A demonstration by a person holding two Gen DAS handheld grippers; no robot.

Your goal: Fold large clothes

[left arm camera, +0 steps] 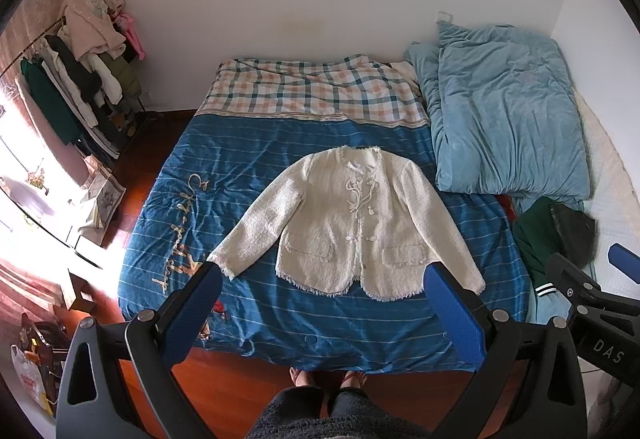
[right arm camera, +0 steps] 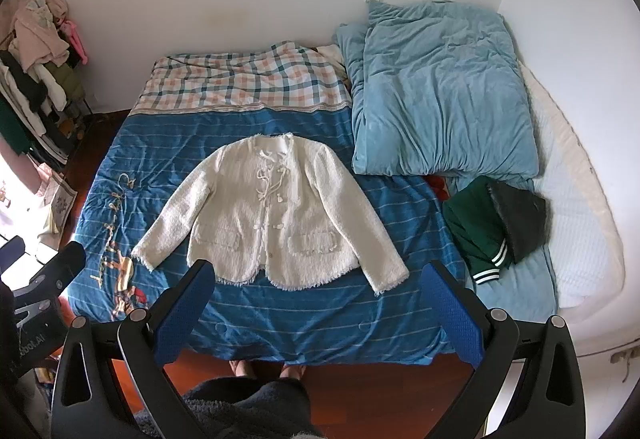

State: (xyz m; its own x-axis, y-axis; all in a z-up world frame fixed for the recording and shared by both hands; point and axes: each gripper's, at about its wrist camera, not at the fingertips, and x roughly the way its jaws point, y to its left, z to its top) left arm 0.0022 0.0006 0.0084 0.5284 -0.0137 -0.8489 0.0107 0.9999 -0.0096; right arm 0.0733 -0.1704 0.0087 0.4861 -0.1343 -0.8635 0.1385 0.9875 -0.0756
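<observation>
Embroidery on the blue bedspread (left arm camera: 280, 159) is too creased to read, and the dark heap of clothes (right arm camera: 500, 223) out beyond the right-hand finger is a jumble. The cream jacket (left arm camera: 352, 223) lies flat, front up, sleeves spread, ahead of and below both sets of jaws, its hem nearest them. The left gripper (left arm camera: 324, 313) and right gripper (right arm camera: 324, 313) both stand wide apart, holding and touching nothing.

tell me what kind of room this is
Most likely a bedroom in a home. A bed with a blue striped cover fills the view, a light blue duvet is heaped at its right, and a crowded clothes rack stands by the wall.
</observation>
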